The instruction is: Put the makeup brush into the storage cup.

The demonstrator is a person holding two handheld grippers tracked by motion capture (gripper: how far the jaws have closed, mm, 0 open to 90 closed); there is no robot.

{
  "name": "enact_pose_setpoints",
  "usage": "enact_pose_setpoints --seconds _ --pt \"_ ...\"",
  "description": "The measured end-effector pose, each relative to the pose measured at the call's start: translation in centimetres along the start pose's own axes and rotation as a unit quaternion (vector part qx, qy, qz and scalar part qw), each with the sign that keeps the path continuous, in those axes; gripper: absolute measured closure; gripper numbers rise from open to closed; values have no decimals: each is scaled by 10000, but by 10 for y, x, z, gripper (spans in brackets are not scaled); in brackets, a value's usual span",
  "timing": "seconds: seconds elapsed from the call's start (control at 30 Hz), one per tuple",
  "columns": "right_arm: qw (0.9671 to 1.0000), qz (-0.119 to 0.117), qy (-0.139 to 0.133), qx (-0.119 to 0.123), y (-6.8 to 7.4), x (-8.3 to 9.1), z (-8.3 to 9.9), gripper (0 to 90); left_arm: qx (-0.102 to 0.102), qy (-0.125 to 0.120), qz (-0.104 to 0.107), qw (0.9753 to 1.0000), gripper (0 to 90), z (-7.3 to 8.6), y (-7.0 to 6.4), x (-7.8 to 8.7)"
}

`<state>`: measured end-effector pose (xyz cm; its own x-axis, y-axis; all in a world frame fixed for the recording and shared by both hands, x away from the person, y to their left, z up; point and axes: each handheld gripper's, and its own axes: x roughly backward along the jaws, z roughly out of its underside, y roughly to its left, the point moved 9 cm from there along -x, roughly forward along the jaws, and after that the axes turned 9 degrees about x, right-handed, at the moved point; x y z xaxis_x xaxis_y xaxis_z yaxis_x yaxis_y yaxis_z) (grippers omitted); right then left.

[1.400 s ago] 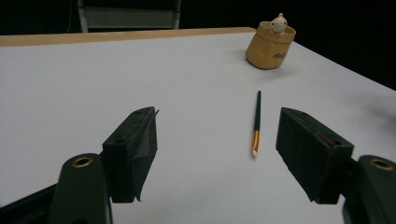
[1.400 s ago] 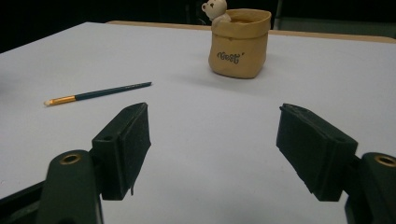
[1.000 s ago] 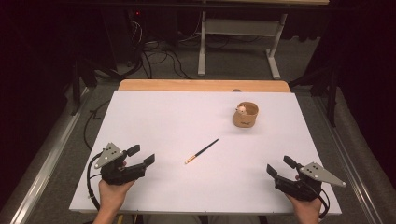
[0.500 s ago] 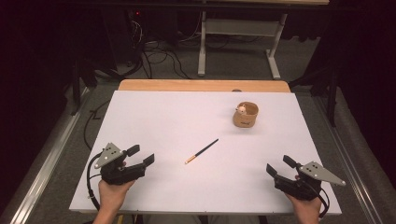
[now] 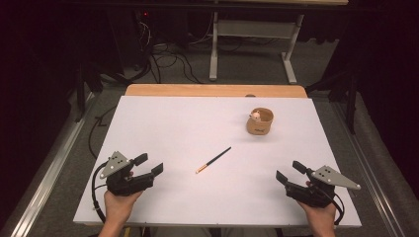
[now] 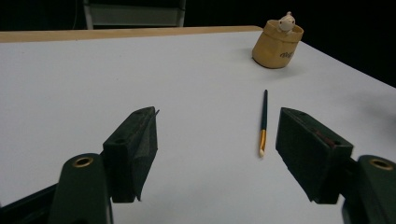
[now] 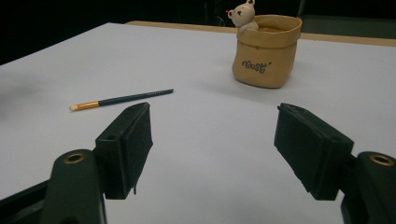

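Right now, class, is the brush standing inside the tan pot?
No, the brush lies flat on the white table, well apart from the tan pot.

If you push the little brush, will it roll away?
Probably. The brush looks thin and round, lying flat on the smooth white table, so a sideways nudge would likely roll it. It seems stiff and light, and so slim that the jaws might slip off it.

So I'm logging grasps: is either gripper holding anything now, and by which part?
Nothing is held. The left gripper and right gripper are open and empty; the brush lies on the table.
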<state>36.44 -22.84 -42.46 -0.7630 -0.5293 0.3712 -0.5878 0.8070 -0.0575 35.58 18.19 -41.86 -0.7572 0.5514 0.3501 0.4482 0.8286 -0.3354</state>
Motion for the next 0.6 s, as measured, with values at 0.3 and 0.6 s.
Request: enact_pose_setpoints --seconds 0.3,0.6 --pt "9999 -116 -5 51 5 -6 -7 292 -20 25 1 10000 300 1 -1 -1" --pt "9995 -255 25 208 13 -12 -13 286 -35 51 16 10000 300 1 -1 -2"
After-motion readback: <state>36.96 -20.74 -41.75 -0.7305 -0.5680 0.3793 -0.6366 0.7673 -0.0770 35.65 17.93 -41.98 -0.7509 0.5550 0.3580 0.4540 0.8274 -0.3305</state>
